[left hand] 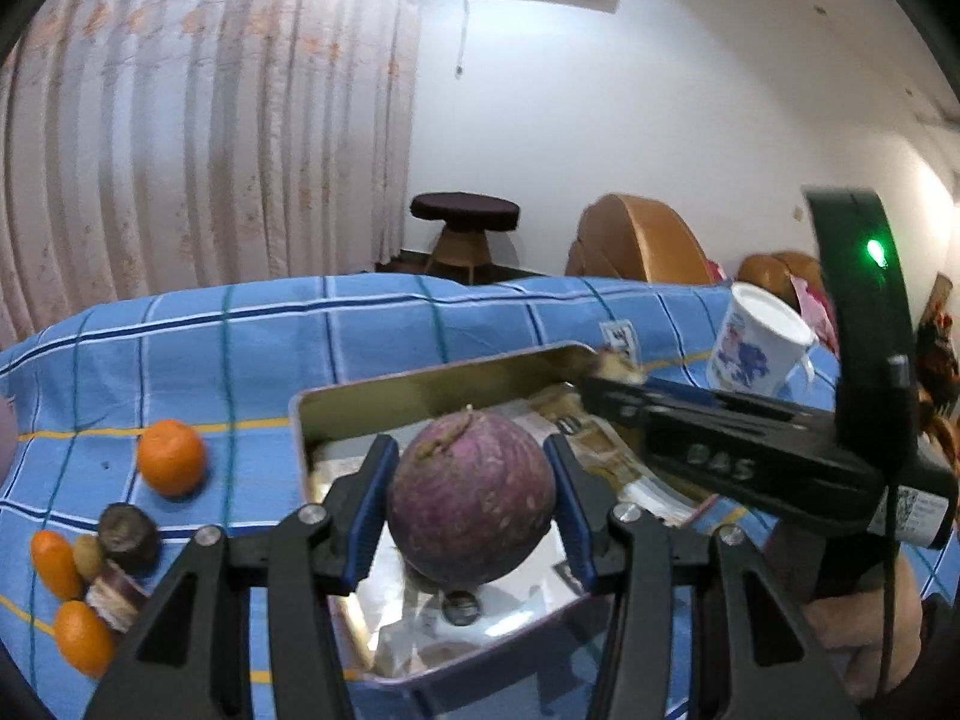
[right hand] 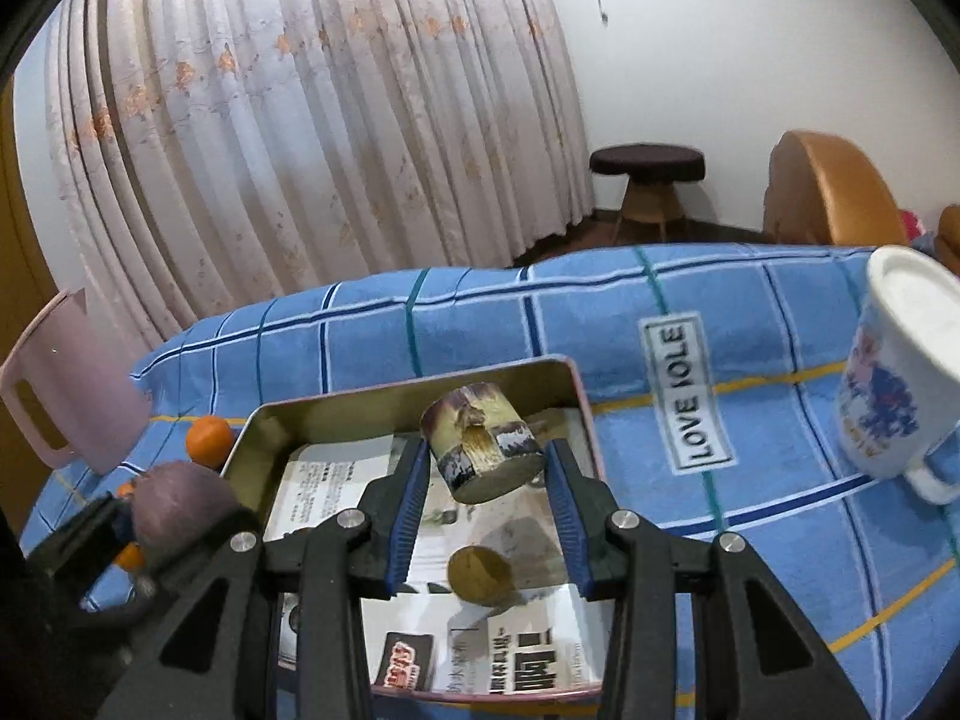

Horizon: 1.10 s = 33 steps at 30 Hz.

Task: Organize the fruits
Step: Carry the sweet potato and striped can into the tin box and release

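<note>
My left gripper (left hand: 471,498) is shut on a round purple fruit (left hand: 471,495) and holds it above a metal tin tray (left hand: 420,384) lined with printed paper. My right gripper (right hand: 486,492) is shut on a short sugarcane piece (right hand: 483,450), held over the same tray (right hand: 414,390). The right gripper also shows in the left wrist view (left hand: 606,381) over the tray's far right corner. Left of the tray on the blue checked cloth lie an orange (left hand: 171,456), two small orange fruits (left hand: 57,564), a dark fruit (left hand: 129,537) and another sugarcane piece (left hand: 117,597).
A white printed mug (right hand: 894,396) lies tilted right of the tray. A pink jug (right hand: 66,384) stands at the far left. A stool (right hand: 648,174) and a tan chair (right hand: 828,192) stand behind the table, by a curtain.
</note>
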{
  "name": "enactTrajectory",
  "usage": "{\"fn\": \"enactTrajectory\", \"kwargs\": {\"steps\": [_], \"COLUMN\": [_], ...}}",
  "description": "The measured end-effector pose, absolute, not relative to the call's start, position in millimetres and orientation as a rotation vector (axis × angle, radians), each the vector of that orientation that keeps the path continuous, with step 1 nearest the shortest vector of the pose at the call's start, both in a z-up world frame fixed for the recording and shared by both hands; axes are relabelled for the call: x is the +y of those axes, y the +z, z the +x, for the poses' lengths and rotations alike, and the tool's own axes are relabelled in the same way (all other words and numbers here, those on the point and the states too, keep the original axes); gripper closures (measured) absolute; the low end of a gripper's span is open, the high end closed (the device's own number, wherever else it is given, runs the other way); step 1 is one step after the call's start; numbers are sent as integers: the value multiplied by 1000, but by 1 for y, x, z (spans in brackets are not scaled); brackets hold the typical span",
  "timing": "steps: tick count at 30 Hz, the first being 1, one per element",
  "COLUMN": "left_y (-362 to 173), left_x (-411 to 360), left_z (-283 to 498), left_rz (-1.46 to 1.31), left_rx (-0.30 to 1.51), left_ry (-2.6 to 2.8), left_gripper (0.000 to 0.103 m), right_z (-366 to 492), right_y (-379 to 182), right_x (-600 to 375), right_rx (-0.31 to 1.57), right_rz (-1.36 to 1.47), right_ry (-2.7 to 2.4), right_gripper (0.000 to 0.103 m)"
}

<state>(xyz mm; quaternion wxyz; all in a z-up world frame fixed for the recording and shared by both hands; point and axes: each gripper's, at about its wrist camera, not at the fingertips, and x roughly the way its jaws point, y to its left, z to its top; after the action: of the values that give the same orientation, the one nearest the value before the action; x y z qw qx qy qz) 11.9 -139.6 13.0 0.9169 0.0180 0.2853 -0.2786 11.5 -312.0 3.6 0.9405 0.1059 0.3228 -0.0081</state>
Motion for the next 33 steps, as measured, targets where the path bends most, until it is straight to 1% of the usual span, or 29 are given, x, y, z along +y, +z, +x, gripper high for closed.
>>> {"fn": "enactTrajectory", "kwargs": {"steps": [13, 16, 18, 19, 20, 22, 26, 29, 33], "left_y": [-3, -3, -1, 1, 2, 5, 11, 16, 20], "left_x": [-151, -151, -151, -151, -150, -149, -146, -139, -126], "left_z": [18, 18, 16, 14, 11, 9, 6, 4, 6], "left_rz": [89, 93, 98, 104, 107, 112, 121, 103, 82], "left_rx": [669, 675, 652, 635, 620, 599, 573, 548, 539], "left_ry": [-525, -507, -492, -482, -473, -466, -451, -435, -410], "left_gripper": [51, 49, 37, 25, 15, 8, 6, 0, 0], "right_z": [19, 19, 19, 18, 16, 14, 8, 2, -5], "right_y": [-11, -12, -11, -11, -10, -9, -4, 2, 8], "right_x": [-307, -304, -305, -305, -306, -308, -317, -322, -324], "right_rx": [715, 715, 715, 709, 702, 688, 637, 586, 533], "right_rz": [246, 241, 256, 264, 281, 313, 375, 402, 397], "right_ry": [21, 25, 32, 35, 38, 55, 58, 48, 16], "right_gripper": [60, 60, 51, 41, 35, 35, 35, 35, 35]}}
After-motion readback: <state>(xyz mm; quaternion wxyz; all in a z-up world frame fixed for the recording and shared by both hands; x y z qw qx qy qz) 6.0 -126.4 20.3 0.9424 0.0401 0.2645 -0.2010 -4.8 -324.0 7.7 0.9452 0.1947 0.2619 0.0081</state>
